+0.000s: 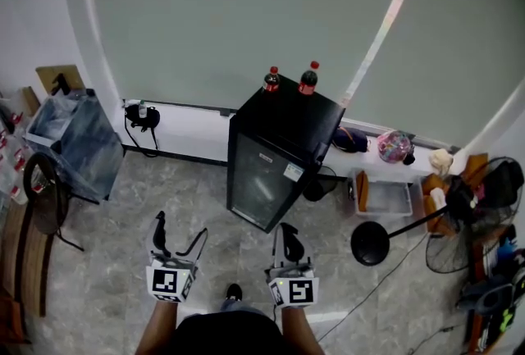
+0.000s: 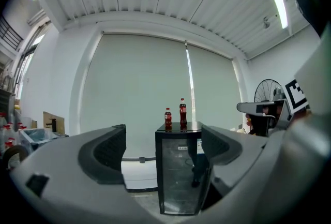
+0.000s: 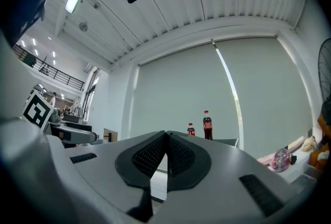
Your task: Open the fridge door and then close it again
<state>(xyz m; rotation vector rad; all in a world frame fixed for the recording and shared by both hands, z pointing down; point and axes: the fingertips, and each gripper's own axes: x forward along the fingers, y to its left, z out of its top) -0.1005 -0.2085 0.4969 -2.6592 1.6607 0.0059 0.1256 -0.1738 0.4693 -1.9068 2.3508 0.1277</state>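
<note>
I read fridge door shut, contents unclear through glass | two bottles upright on top | left gripper jaws spread | right gripper jaws pressed together

hand-held gripper: jaws together, empty | 2 bottles beyond

Two bottles stand on the fridge, fan right.

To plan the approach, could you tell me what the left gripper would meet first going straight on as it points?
Probably the fridge door, framed between the open jaws of the left gripper; nothing shows in between, though the depth is unclear.
</note>
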